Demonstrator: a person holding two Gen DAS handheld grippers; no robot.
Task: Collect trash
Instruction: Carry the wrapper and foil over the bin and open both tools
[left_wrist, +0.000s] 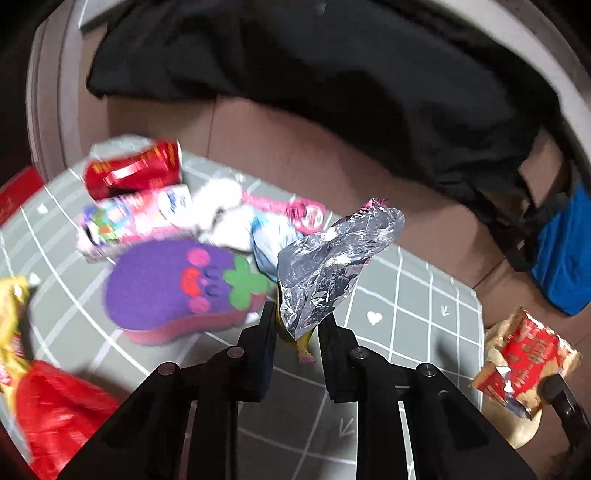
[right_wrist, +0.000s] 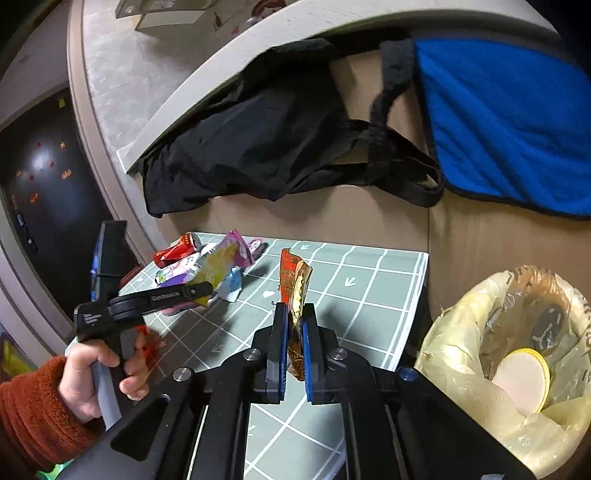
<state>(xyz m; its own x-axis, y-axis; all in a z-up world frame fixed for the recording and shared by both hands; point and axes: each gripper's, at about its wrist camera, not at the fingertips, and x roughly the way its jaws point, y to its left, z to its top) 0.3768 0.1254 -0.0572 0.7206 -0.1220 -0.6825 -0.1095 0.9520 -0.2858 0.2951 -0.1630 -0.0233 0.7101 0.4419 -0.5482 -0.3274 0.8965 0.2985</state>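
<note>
Operator: Closest to my lenses are the two claws. I see the left claw (left_wrist: 298, 314) pinched on a crumpled foil wrapper (left_wrist: 332, 258), silver inside, yellow and pink outside, which stands up above the fingers. The right claw (right_wrist: 294, 308) is clamped on a red and gold wrapper (right_wrist: 295, 280) that also sticks upward.

Desk: What surrounds them, biggest first?

Operator: I see a brown table (right_wrist: 480, 240). At its far side lies a black cloth bag (right_wrist: 258, 129) with its straps trailing toward a blue cloth (right_wrist: 498, 118) on the right. Nearer me is a grey-green grid mat (right_wrist: 369, 295) with white lines, hearts and arrows. Both claws are over it.

Desk: And the bin?

Operator: A bin lined with a yellowish plastic bag (right_wrist: 461, 332) sits just beside the mat's right edge, near the right claw. Inside I make out a round disc (right_wrist: 521, 380) with a yellow rim.

Desk: Any trash left on the mat?

Operator: Yes, a heap at the far left corner. I see a purple aubergine-shaped sponge (left_wrist: 177, 288), then a red can (left_wrist: 136, 173) on its side behind it, with blurred pink and white packets between them. More red and yellow packaging sits at the left edge, too blurred to name.

Desk: Who holds the left tool?

Operator: A hand (right_wrist: 92, 376) in a rust-coloured sleeve (right_wrist: 33, 413) grips its handle.
</note>
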